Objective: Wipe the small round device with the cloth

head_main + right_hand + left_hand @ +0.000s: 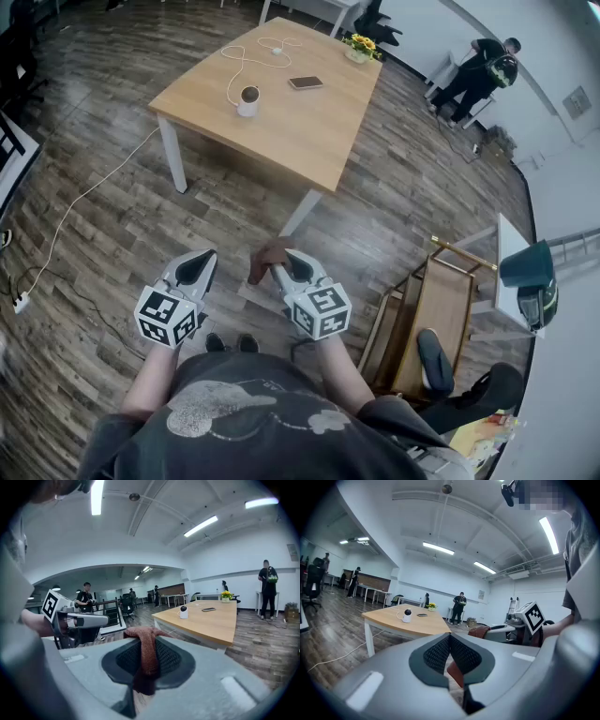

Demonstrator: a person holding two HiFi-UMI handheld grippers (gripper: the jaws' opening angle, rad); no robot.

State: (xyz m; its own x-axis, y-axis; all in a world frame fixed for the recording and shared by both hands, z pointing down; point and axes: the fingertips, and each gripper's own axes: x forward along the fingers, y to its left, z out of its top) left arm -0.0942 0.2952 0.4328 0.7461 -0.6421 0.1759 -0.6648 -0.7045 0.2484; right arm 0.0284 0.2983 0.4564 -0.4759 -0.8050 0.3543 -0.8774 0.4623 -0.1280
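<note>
The small round device (247, 100), white with a dark face, stands on the wooden table (309, 131) far ahead of me; it also shows as the device (407, 615) and the device (183, 612) in the gripper views. My right gripper (279, 266) is shut on a reddish-brown cloth (266, 258), which hangs over and between its jaws as the cloth (146, 651). My left gripper (199, 266) is held beside it, jaws shut with nothing between them (450, 638). Both are held at waist height, well short of the table.
On the table lie a phone (306, 82), a looped white cable (251, 52) and a pot of yellow flowers (359, 47). A cord (80, 199) runs across the wood floor at left. A wooden rack (433, 319) stands at my right. A person (480, 71) stands far back.
</note>
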